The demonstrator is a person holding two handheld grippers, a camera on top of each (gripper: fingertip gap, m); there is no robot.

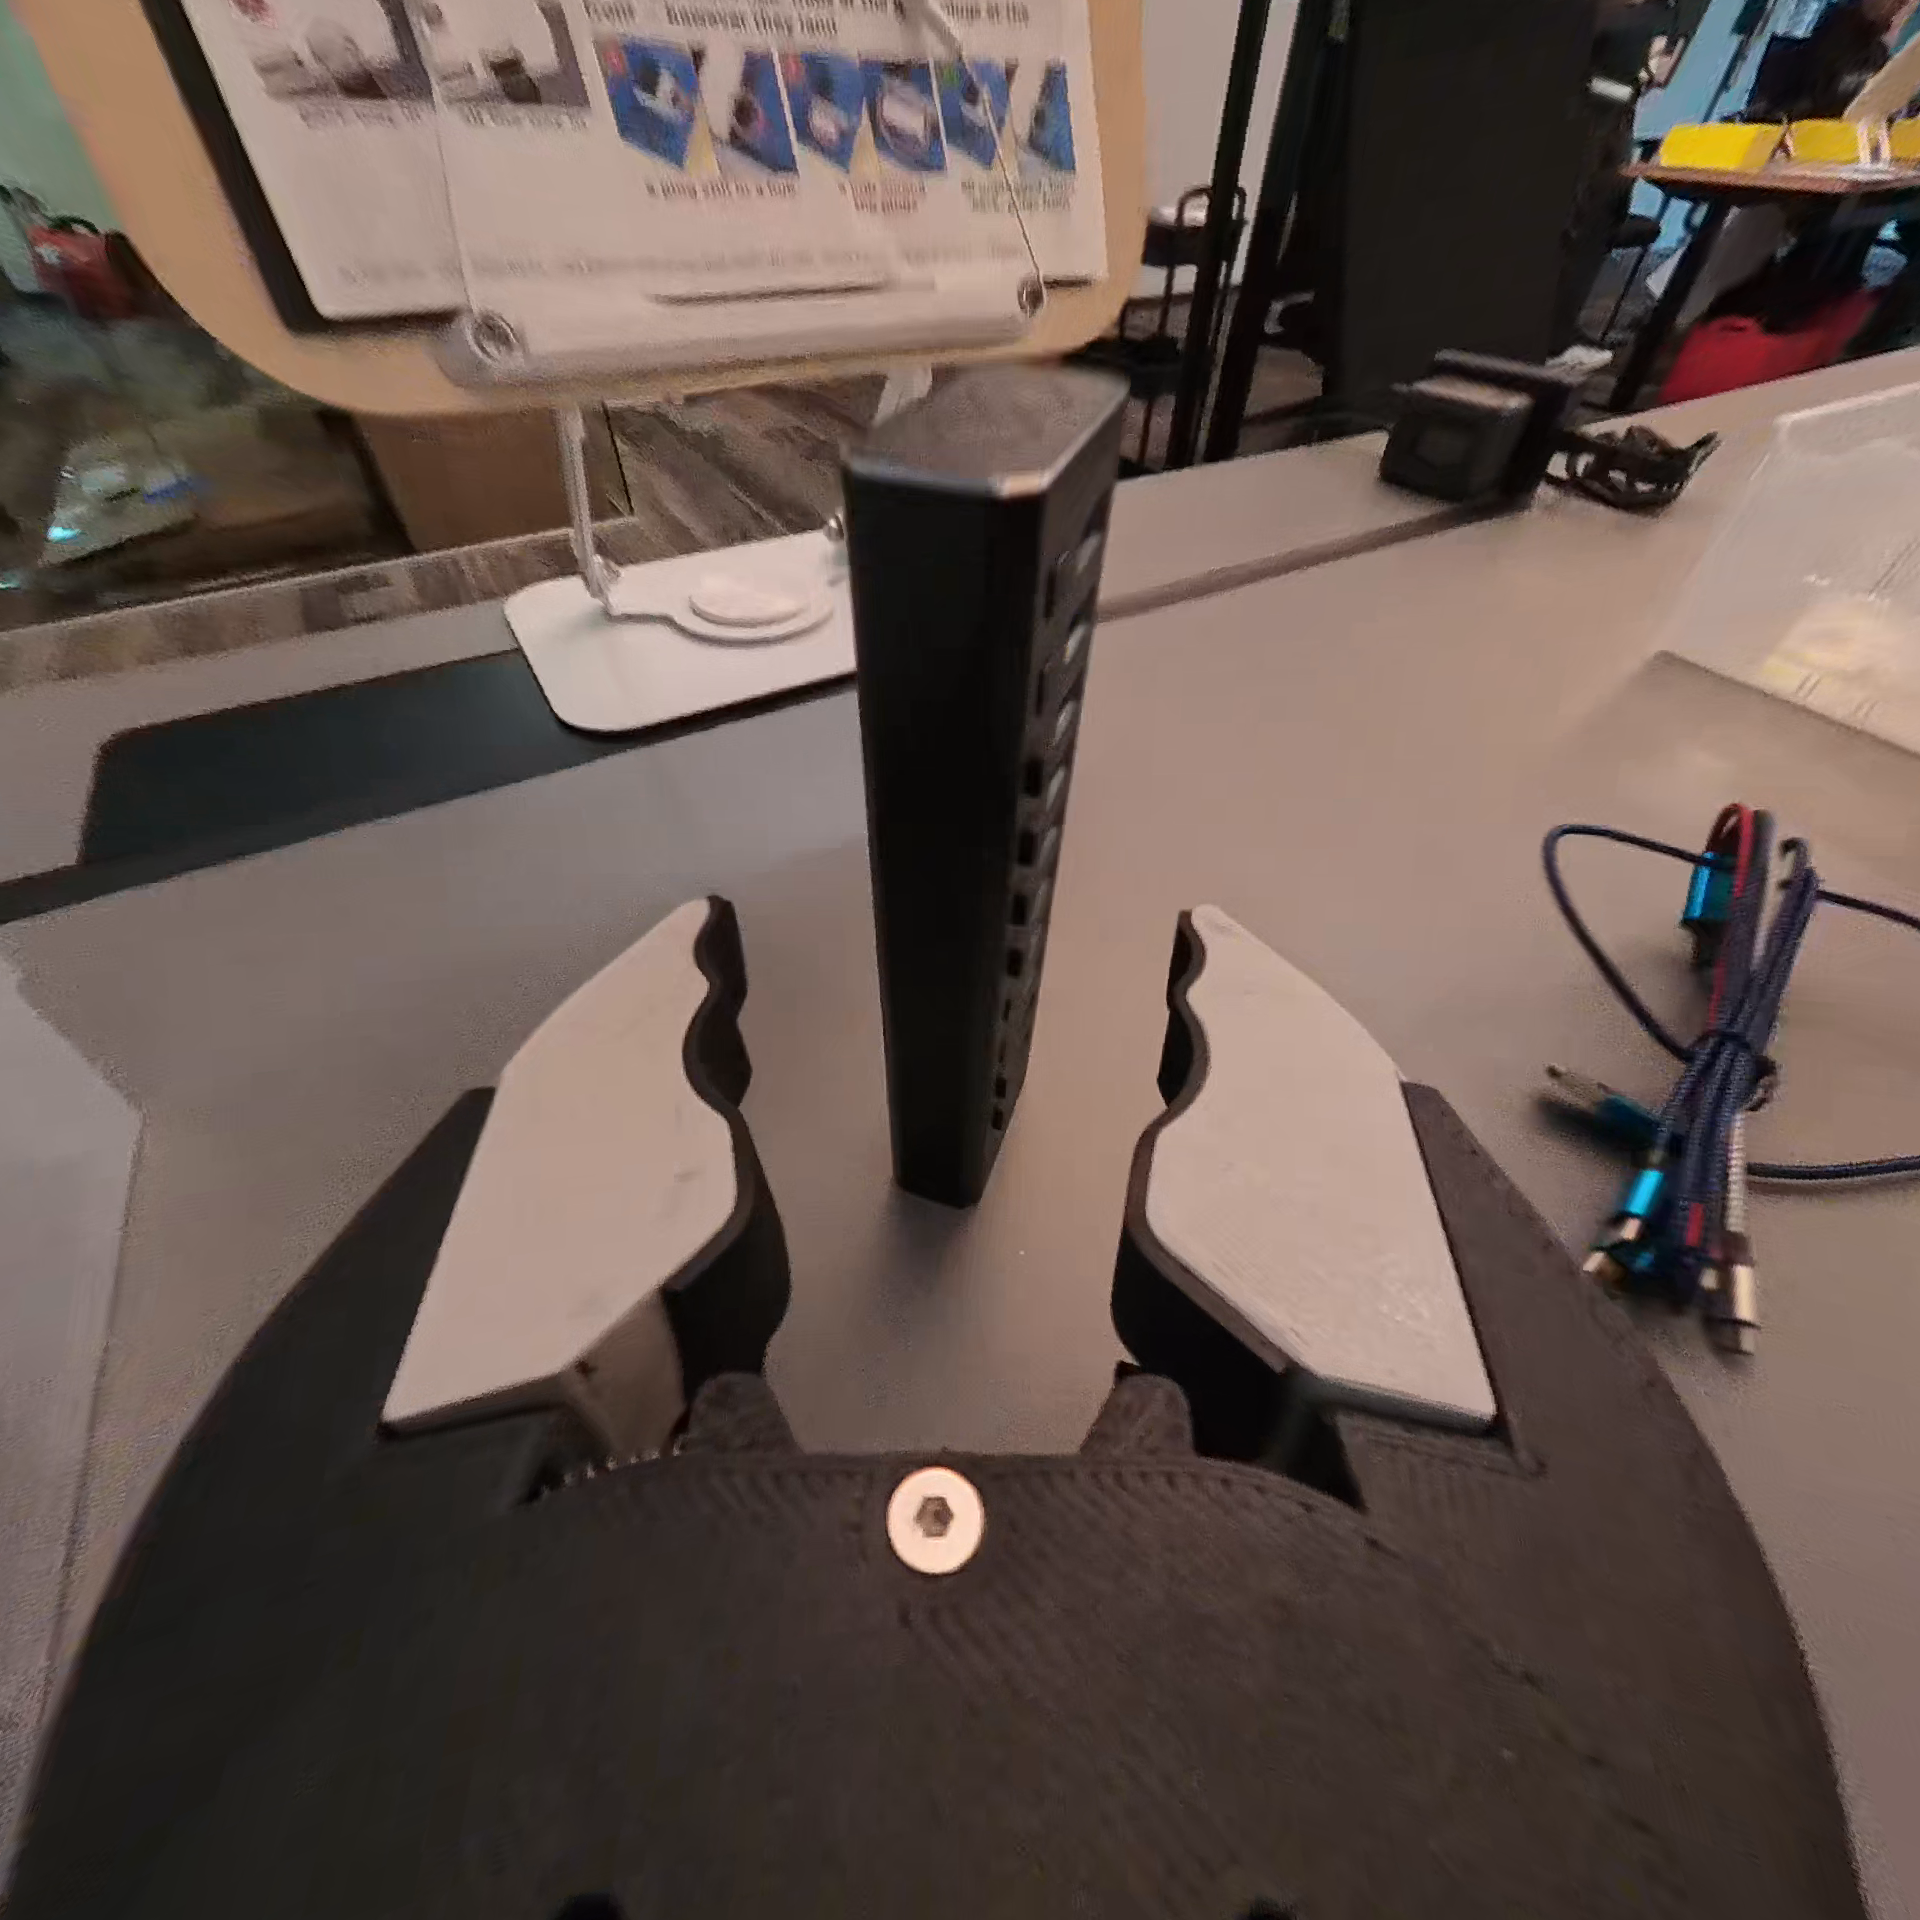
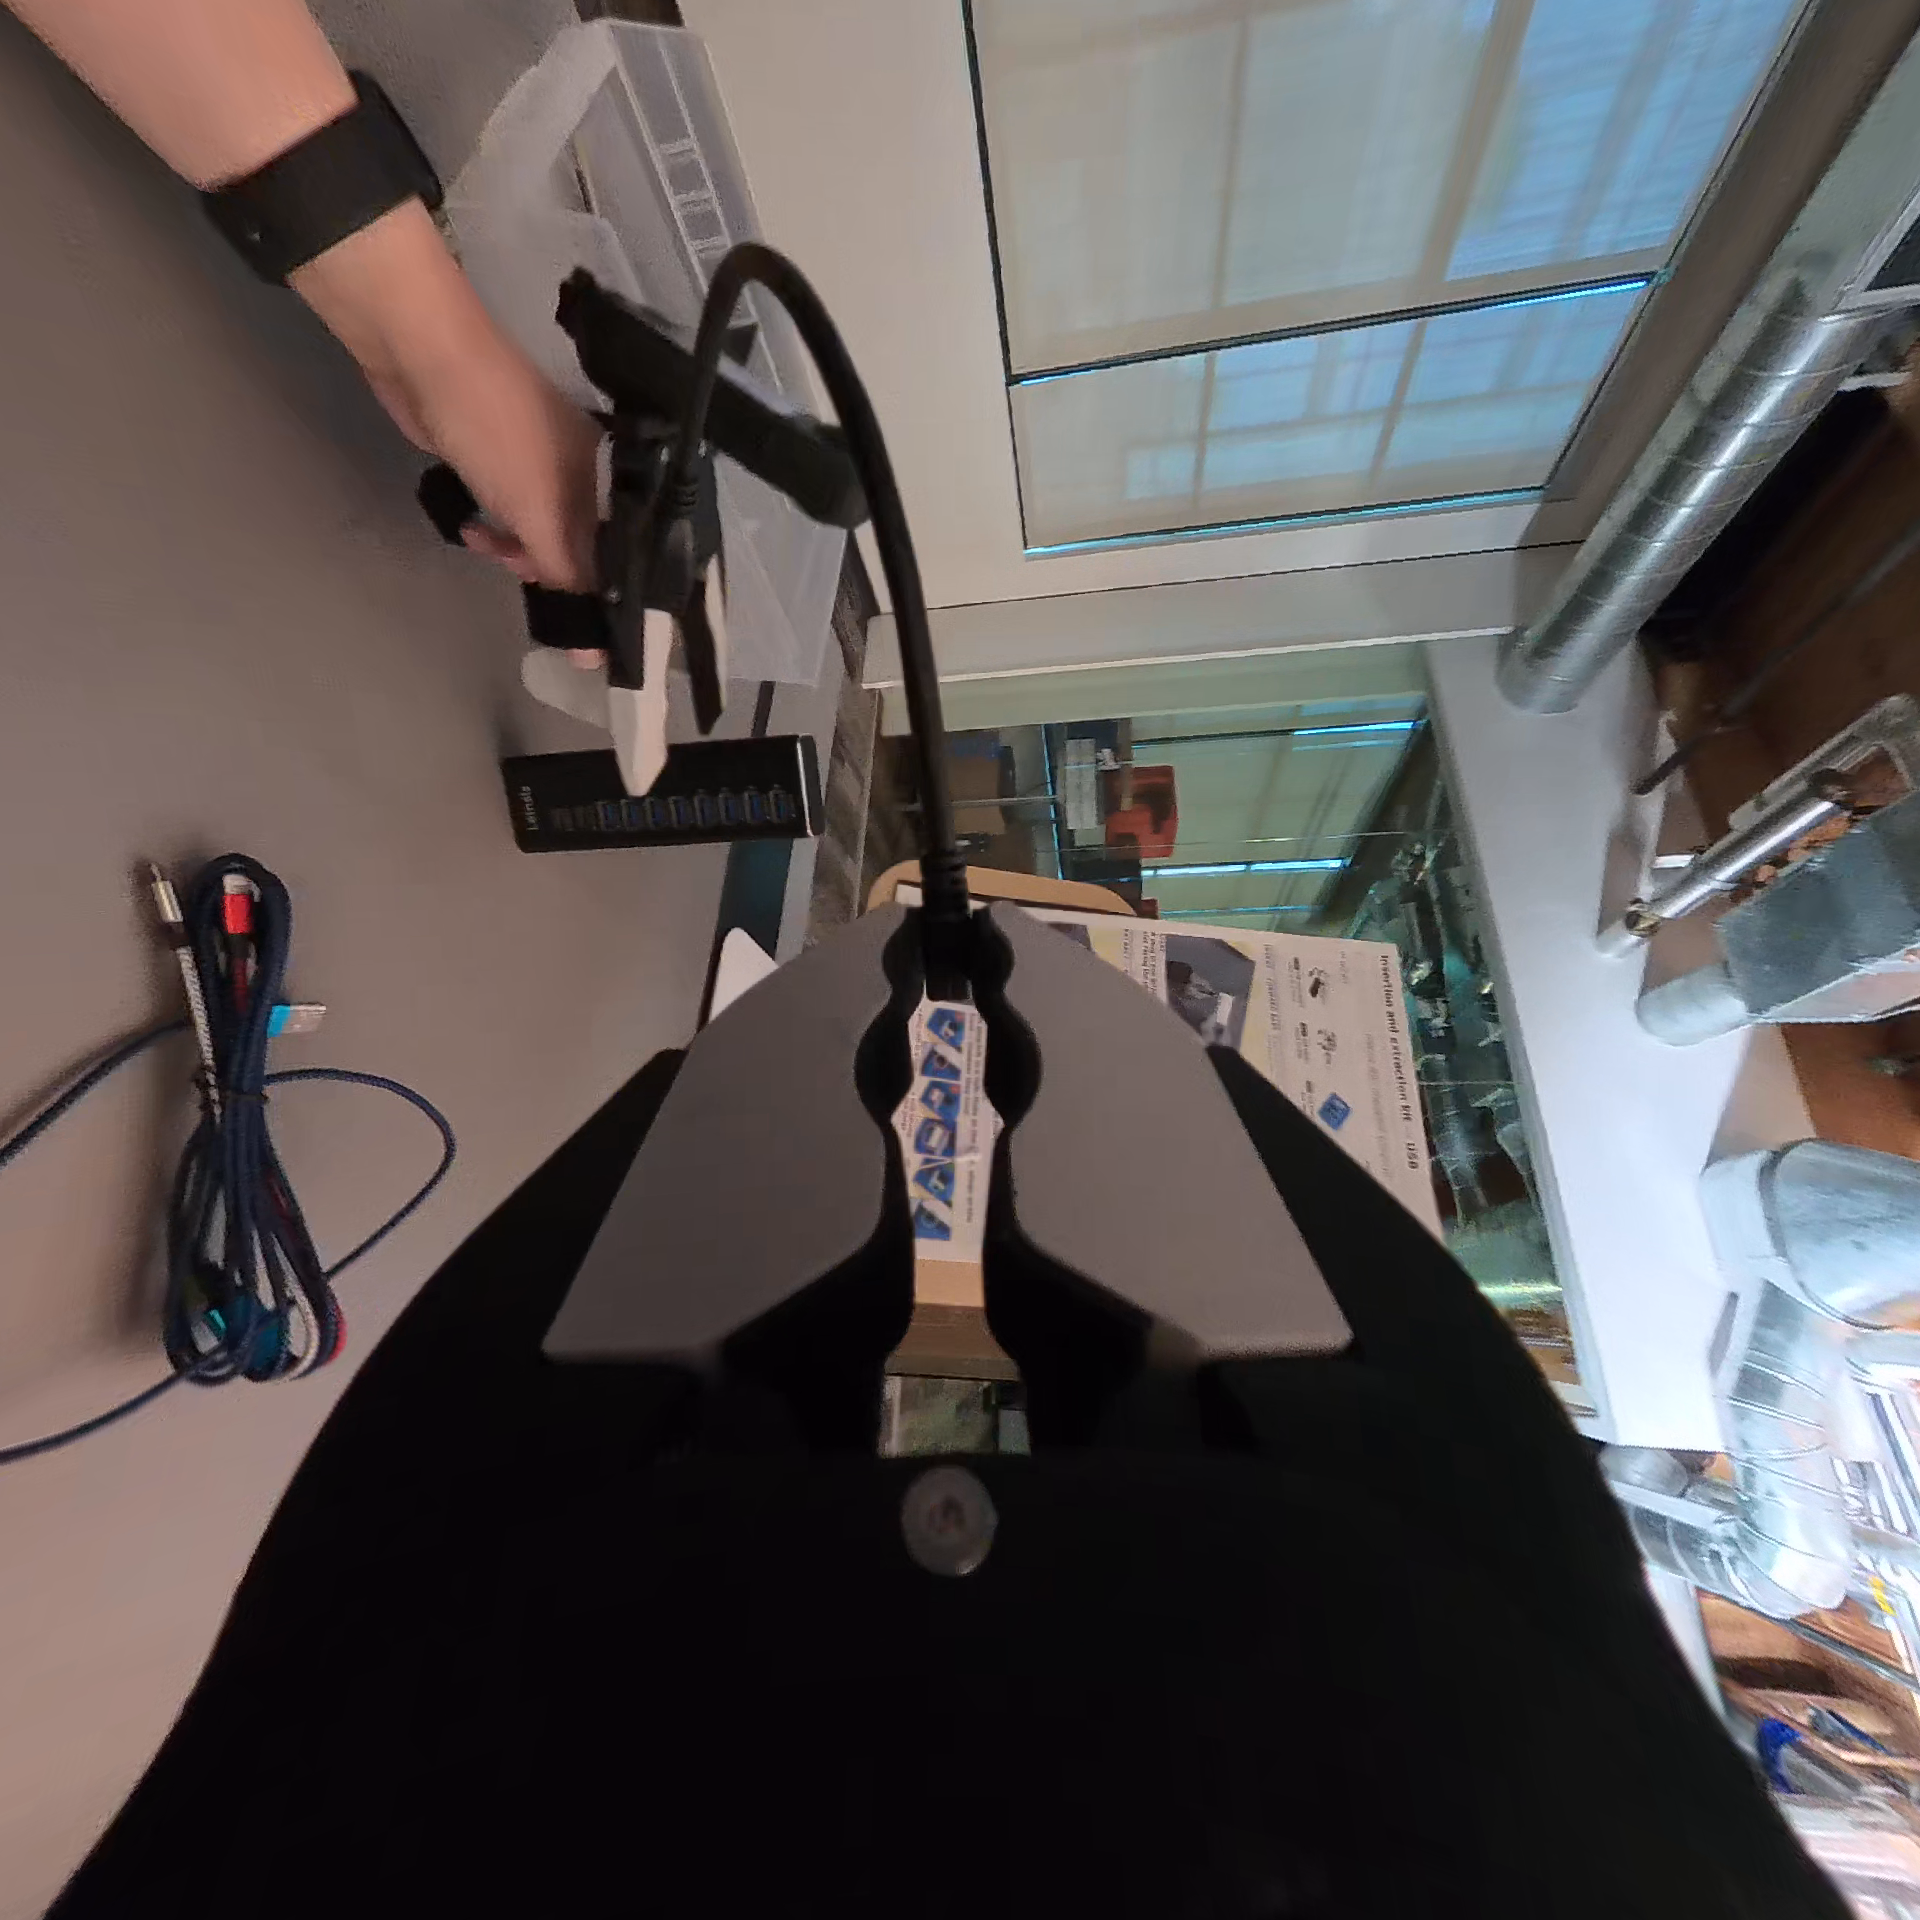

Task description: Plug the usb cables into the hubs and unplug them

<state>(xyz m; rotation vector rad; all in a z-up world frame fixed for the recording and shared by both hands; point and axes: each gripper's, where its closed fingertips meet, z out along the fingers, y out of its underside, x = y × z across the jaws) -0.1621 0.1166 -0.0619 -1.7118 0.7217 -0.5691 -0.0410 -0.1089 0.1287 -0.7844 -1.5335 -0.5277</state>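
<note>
The right hand-held gripper (image 2: 948,961) pinches a black cable (image 2: 894,582) at its fingertips.

One black hub (image 1: 966,790) standing on the grey table (image 1: 1351,727), one bundle of braided cables (image 1: 1704,1070) near its right edge, one black cable (image 2: 831,499), two grippers (image 1: 956,1039) (image 2: 948,971), one instruction sheet (image 1: 665,156).

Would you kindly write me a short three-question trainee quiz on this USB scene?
1. True or false: the left gripper is shut on the black hub.
2. What does the right gripper hold? A) black cable B) blue cable C) nothing
3. Fill in: the bundle of braided cables lies on the ____.

Key: 1 false, it is open around the hub; 2 A, the black cable; 3 table.
</note>
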